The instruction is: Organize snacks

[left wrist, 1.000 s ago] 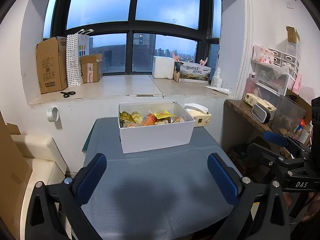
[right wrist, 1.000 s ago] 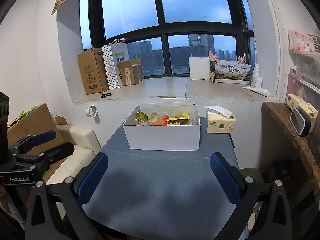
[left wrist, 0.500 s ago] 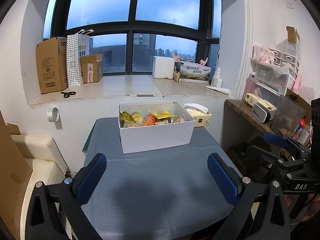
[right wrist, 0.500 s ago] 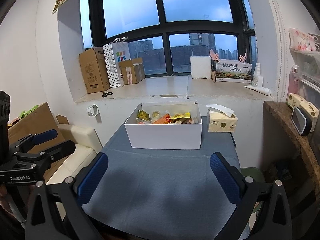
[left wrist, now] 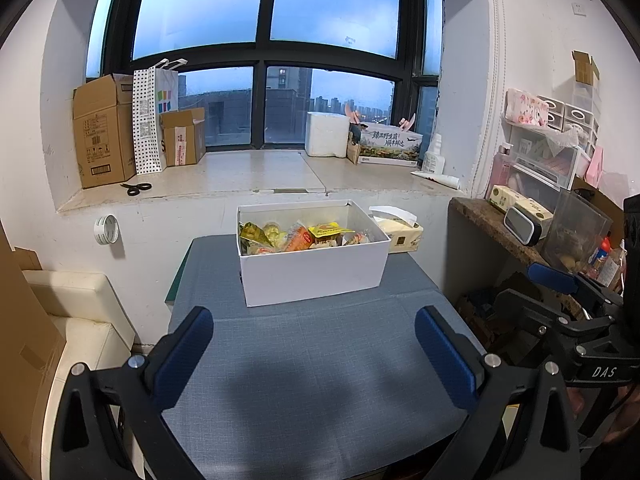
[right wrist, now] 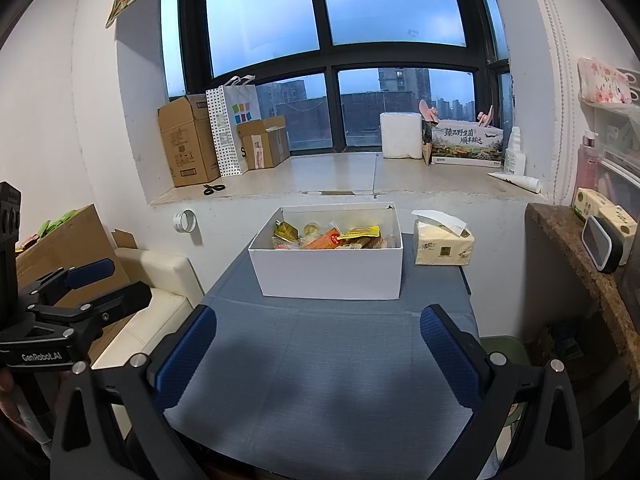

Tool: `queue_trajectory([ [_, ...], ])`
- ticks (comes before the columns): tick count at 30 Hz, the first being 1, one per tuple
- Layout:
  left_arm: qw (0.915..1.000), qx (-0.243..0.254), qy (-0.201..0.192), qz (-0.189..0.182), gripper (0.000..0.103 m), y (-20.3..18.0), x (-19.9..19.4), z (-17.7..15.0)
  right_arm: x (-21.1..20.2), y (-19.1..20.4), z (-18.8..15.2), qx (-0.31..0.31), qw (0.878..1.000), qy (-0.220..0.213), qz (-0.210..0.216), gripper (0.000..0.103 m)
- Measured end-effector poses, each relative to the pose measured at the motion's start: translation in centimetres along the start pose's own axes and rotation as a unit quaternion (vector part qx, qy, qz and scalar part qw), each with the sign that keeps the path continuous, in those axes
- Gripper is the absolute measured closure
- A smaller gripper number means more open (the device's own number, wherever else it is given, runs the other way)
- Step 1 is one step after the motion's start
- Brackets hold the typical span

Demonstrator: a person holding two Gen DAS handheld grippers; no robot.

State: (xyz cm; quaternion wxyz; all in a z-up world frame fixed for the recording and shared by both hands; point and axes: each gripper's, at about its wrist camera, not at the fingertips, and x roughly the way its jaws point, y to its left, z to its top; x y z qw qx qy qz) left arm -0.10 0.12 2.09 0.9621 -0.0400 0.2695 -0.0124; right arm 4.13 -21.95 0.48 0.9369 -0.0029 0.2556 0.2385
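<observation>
A white open box [left wrist: 316, 272] stands at the far end of a small table with a grey-blue cloth [left wrist: 304, 380]. Several wrapped snacks [left wrist: 304, 234] lie inside it, yellow, orange and green packs among them. The box [right wrist: 330, 276] and snacks [right wrist: 336, 236] also show in the right wrist view. My left gripper [left wrist: 314, 354] is open and empty, held over the near part of the table, well short of the box. My right gripper [right wrist: 318, 354] is open and empty at a similar distance. Each gripper shows at the edge of the other's view.
A tissue pack [right wrist: 442, 244] sits right of the box. A windowsill [left wrist: 256, 178] behind holds cardboard boxes, a dotted bag, scissors and a white block. A cluttered shelf [left wrist: 520, 236] is on the right, a cream seat [left wrist: 80, 312] on the left.
The right wrist view has drifted slightly, so the box sits a little lower and to the right in it. The left gripper and the snacks have not moved.
</observation>
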Motion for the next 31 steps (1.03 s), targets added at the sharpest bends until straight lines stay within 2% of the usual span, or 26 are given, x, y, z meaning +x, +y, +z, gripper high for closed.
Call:
queue_trajectory([
  [18,1.0,0.001,0.0,0.001,0.0,-0.02,0.0,-0.06,-0.11,-0.1,0.15,-0.004,1.0,-0.002,0.0,0.0],
  [31,0.9999,0.002,-0.001,-0.013,0.0,-0.38,0.0,0.08,-0.22,0.0,-0.02,-0.007,1.0,-0.002,0.002,0.0],
])
